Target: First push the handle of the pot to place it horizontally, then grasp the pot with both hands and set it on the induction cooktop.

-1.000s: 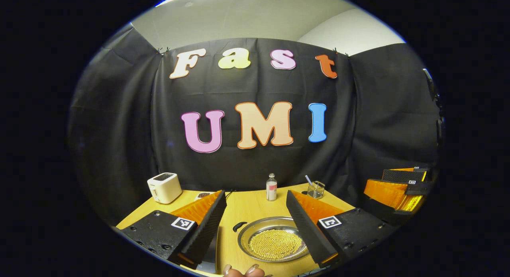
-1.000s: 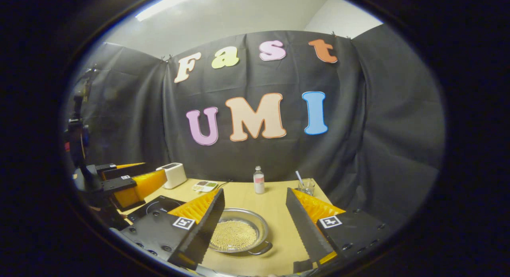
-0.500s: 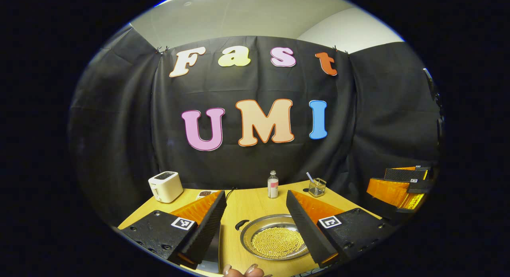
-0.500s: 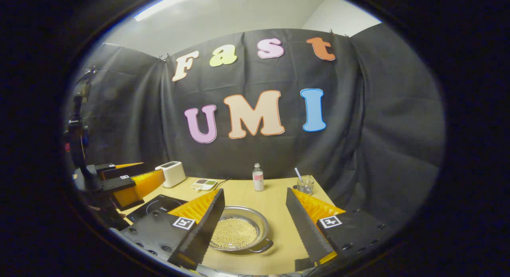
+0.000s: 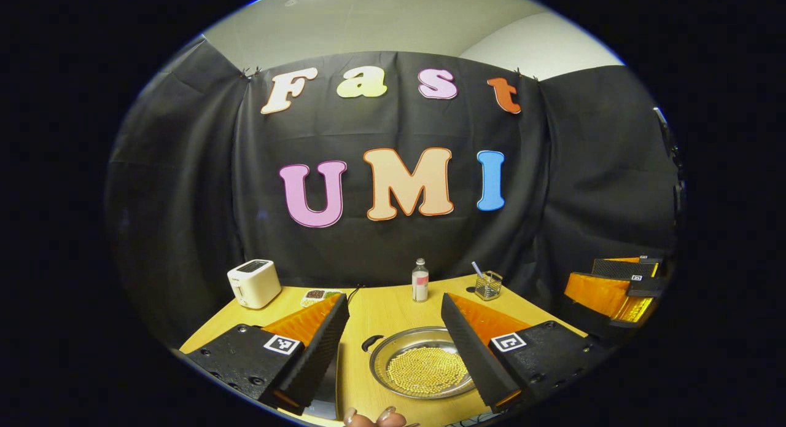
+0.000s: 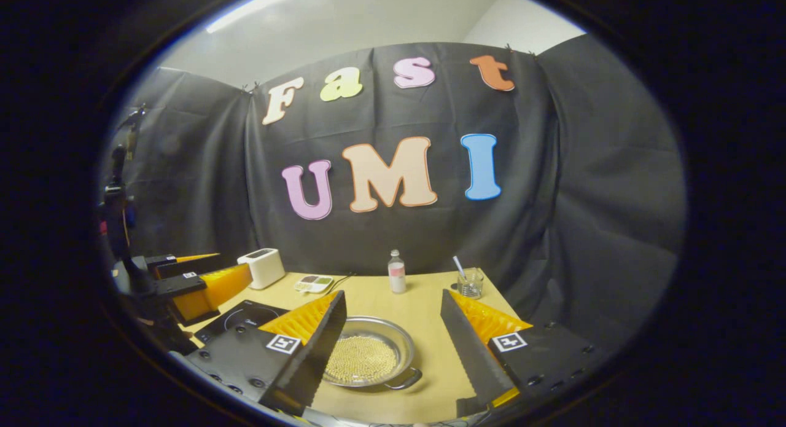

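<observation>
I am holding my left claw (image 5: 393,347) wide open, with the pot (image 5: 424,370) sitting at its one o'clock. My right claw (image 6: 393,347) is gaping too, the pot's handle (image 6: 406,379) at six; I should be nudging it gently sideways.

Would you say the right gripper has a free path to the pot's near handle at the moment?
Probably yes: the right gripper is open above the pot, and bare table surrounds the handle.

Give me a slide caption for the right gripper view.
Open right tongs hover above a bead-filled steel pot on the wooden table, induction cooktop alongside.
</observation>
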`<state>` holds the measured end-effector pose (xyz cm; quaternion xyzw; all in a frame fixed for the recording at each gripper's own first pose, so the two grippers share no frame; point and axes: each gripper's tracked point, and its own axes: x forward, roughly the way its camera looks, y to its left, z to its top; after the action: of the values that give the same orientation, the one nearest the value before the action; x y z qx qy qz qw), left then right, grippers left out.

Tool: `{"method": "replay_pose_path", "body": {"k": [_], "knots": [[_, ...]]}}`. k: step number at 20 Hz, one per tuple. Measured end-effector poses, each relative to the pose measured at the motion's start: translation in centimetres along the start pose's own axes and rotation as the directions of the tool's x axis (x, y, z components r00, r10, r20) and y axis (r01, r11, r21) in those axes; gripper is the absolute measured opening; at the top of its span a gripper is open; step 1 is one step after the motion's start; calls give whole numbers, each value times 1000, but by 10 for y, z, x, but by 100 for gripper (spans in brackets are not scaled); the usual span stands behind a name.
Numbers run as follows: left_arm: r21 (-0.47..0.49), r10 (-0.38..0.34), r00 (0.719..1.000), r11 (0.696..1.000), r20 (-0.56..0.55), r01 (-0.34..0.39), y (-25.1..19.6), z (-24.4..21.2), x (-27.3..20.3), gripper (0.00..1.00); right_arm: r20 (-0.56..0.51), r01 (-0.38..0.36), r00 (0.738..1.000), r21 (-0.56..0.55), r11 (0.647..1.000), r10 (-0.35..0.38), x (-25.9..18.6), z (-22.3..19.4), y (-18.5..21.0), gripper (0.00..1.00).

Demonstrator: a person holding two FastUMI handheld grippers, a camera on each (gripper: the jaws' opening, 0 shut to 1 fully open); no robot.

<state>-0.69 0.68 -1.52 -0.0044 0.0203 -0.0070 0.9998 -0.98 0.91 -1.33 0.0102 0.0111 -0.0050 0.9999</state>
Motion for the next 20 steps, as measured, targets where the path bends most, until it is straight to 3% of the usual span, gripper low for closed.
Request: {"method": "replay_pose_path", "body": {"k": [7,10,17,20], "knots": [[1,1,1000,1000,-8,-1,1,-3,2,97,-16,-10,1000,8,1000,11,5,-4,4,92],[15,-3,1000,1000,-5,3,1,-2,1,97,2,-14,1000,7,1000,14,1,-1,5,55],[1,-10,1000,1000,-19,10,0,-9,3,100,-31,-9,999,0,1000,9,4,-10,5,55],[-15,-11,999,1000,-33,10,2,-12,4,97,-36,-5,999,-3,1000,5,4,-11,6,41]]}}
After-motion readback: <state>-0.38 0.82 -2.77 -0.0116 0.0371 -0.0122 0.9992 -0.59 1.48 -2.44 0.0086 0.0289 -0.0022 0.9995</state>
